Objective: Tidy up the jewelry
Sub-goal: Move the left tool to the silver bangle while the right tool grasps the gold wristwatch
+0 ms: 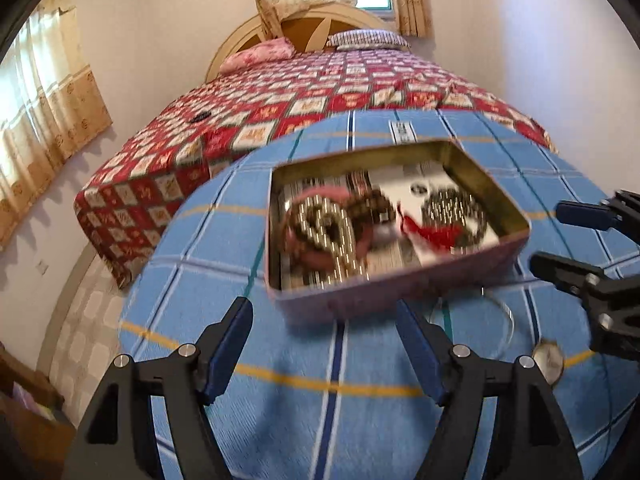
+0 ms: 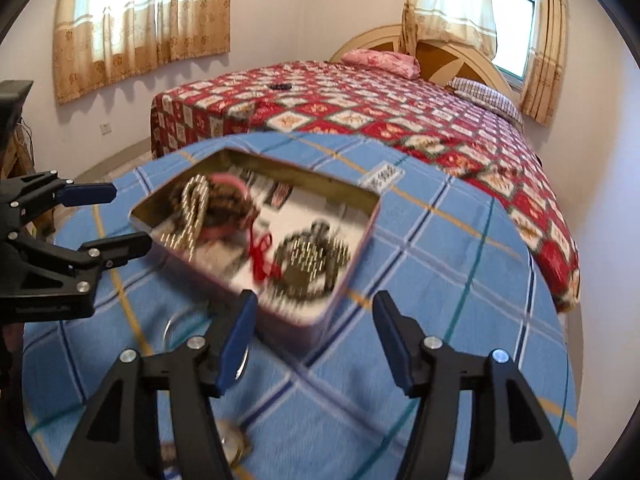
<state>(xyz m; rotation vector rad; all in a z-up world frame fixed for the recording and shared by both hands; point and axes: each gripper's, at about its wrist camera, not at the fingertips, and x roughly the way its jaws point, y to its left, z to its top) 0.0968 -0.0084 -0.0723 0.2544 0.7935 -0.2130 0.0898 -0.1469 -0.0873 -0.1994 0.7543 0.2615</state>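
An open pink tin [image 1: 400,294] sits on the blue checked cloth [image 1: 288,408]. It holds a gold bead chain [image 1: 332,236], a pink ring-shaped piece [image 1: 320,194], a red tassel [image 1: 434,236] and a dark bead pile [image 1: 456,208]. In front of the tin lie a thin wire bangle [image 1: 509,314] and a round watch face [image 1: 551,360]. My left gripper [image 1: 324,312] stands open just short of the tin's near wall, with nothing held. My right gripper [image 2: 316,300] is open before the tin's near corner [image 2: 320,324], also holding nothing. Each gripper shows in the other's view, the right gripper [image 1: 550,236] and the left gripper [image 2: 130,216].
The cloth covers a round table, whose edge falls away on all sides. Behind it stands a bed with a red patterned quilt [image 1: 320,92], pillows and a small dark object [image 2: 280,86]. Curtained windows line the walls. Floor shows to the left of the table.
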